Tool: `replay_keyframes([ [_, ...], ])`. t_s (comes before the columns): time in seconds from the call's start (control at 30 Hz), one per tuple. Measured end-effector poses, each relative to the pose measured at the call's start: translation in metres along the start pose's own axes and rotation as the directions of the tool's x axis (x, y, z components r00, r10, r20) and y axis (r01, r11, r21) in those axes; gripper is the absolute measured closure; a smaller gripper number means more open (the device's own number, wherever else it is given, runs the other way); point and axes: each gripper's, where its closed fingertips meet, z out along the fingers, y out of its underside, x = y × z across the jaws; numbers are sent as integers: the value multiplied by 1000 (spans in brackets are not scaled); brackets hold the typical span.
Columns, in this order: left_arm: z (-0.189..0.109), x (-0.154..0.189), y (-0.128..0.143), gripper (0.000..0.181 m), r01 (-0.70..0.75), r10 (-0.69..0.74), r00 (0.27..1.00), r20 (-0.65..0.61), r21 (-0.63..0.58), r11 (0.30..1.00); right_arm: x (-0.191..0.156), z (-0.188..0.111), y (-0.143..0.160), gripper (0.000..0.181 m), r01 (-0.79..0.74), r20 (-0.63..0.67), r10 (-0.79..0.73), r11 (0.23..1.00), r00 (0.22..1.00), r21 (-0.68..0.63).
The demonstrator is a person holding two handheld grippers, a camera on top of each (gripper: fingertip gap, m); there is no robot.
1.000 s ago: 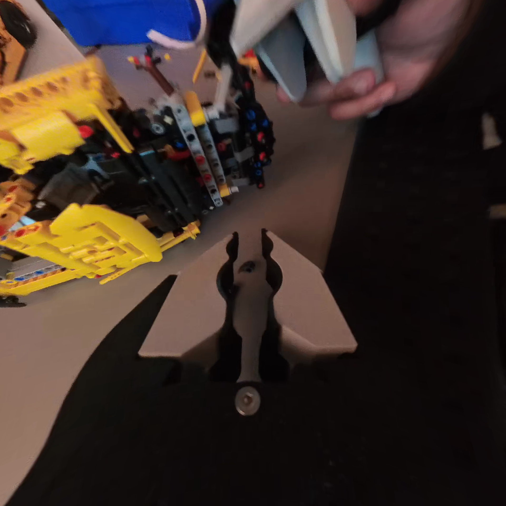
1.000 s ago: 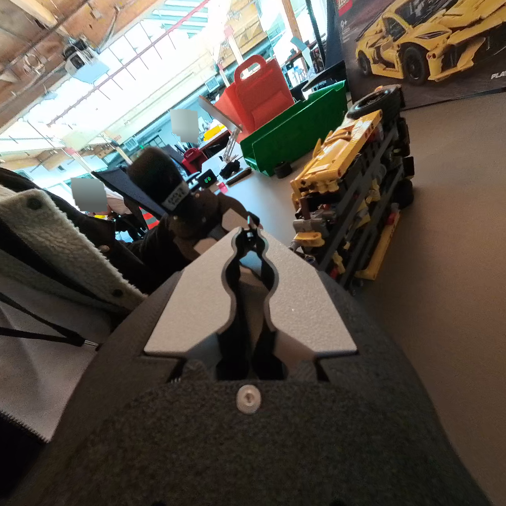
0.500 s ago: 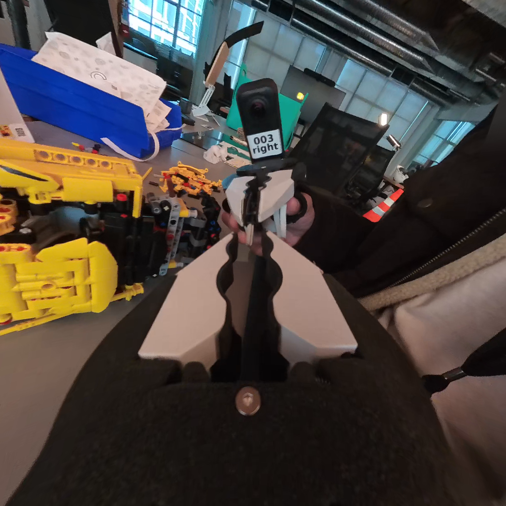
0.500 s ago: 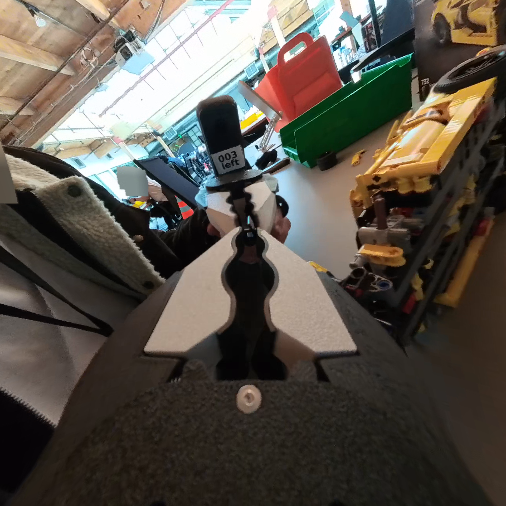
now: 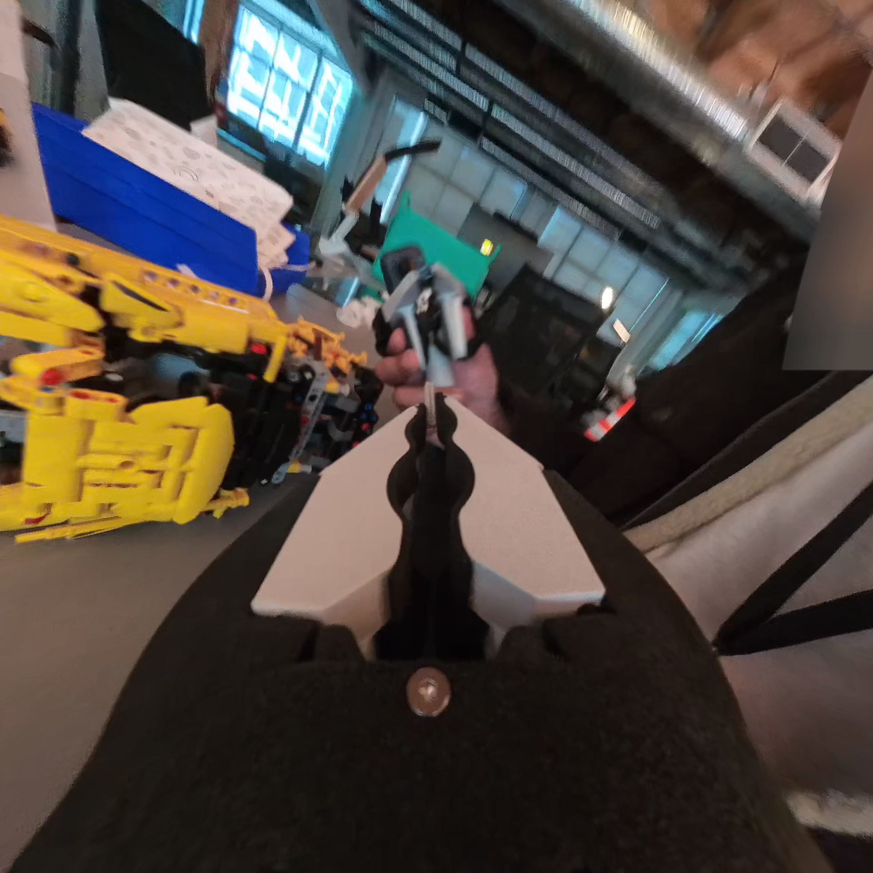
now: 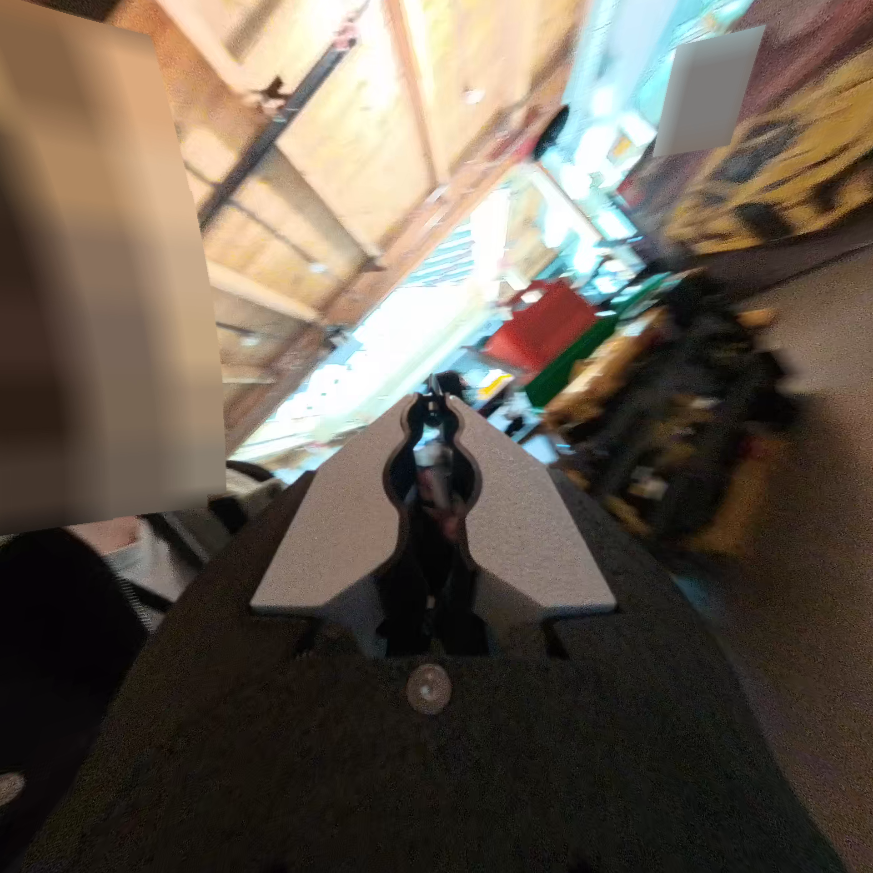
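Observation:
My left gripper (image 5: 430, 413) is shut, with a small thin grey piece (image 5: 429, 401) standing up between its tips. My right gripper (image 5: 437, 373), held in a bare hand (image 5: 472, 373), points back at it, its tips just above that piece; I cannot tell whether it grips it. In the blurred right wrist view, my right gripper (image 6: 432, 401) has its jaws close together with something small and dark at the tips. A yellow and black brick-built model car (image 5: 118, 415) lies on its side on the grey table (image 5: 94, 614), left of both grippers.
A blue bin (image 5: 141, 212) with white paper and a green bin (image 5: 439, 250) stand behind the car. A person's dark jacket (image 5: 756, 567) fills the right side. In the right wrist view a red case (image 6: 543, 326) and the blurred car (image 6: 685, 425) show. My hands' fingertips stand some 12 centimetres from each other. Both grippers' tips are roughly 15 centimetres from the blurred car (image 6: 685, 425).
Both grippers have lifted and turned to face each other tip to tip. The right gripper has since tilted and drawn back a little, and the right wrist view has swung upward and blurred.

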Motion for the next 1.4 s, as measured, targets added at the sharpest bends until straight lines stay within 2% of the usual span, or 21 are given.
replay_keyframes([
  [0.1,2,-8,3,178,21,-20,999,31,-11,1000,6,-23,-9,174,133,-142,-148,985,979,-109],
  [0.13,6,-11,9,178,11,-9,998,57,-47,999,18,-33,-12,175,182,-246,-221,968,944,-171],
  [0.17,8,-14,13,178,-11,17,996,83,-72,997,37,-50,-17,175,233,-381,-313,942,870,-243],
  [0.23,10,-15,15,178,-51,61,992,107,-91,995,76,-95,-25,175,273,-587,-509,853,630,-445],
  [0.3,10,-15,16,178,-53,64,992,112,-97,994,90,-127,-29,174,302,-586,-703,707,402,-640],
  [0.37,11,-15,17,178,-40,51,993,105,-99,994,97,-155,-41,174,284,-468,-879,472,87,-834],
  [0.4,11,-16,17,178,-37,48,993,107,-97,995,99,-167,-46,174,234,-383,-923,364,-38,-901],
  [0.47,11,-16,16,178,-36,46,993,108,-94,995,104,-190,-52,174,105,-230,-953,213,-198,-971],
  [0.5,11,-16,17,178,-34,45,993,106,-98,995,108,-201,-51,174,53,-204,-956,197,-211,-979],
  [0.53,12,-15,19,178,-31,41,994,100,-107,994,114,-210,-47,174,19,-230,-955,231,-187,-973],
  [0.63,15,-15,23,178,-42,57,993,103,-136,990,124,-224,-44,172,5,-436,-896,438,-85,-899],
  [0.67,15,-14,25,178,-51,66,993,102,-143,988,122,-224,-47,162,30,-493,-868,493,-51,-870],
  [0.77,16,-13,26,177,-62,78,992,100,-152,986,104,-226,-52,157,73,-600,-796,605,85,-793],
  [0.83,17,-13,27,178,-57,73,993,97,-156,986,88,-234,-47,152,28,-599,-782,612,173,-790],
  [0.9,19,-12,28,178,-52,67,994,89,-161,986,66,-229,-30,148,-30,-576,-757,598,309,-801],
  [0.97,22,-9,29,178,-44,57,996,71,-165,985,39,-190,-14,146,57,-487,-731,579,479,-813],
  [1.03,26,-5,32,177,-33,42,998,43,-177,984,12,-131,-1,140,289,-295,-771,519,565,-804],
  [1.1,30,1,35,178,-17,19,1000,12,-189,982,-12,-74,20,145,512,-77,-812,435,578,-740],
  [1.2,32,5,39,178,8,-13,1000,-19,-204,979,-23,-9,60,155,677,106,-830,365,547,-639],
  [1.33,30,13,41,178,53,-71,995,-73,-215,975,-7,23,102,162,761,227,-880,201,417,-617],
  [1.4,30,16,43,178,52,-73,994,-86,-223,973,-8,30,106,169,794,225,-908,165,354,-585],
])
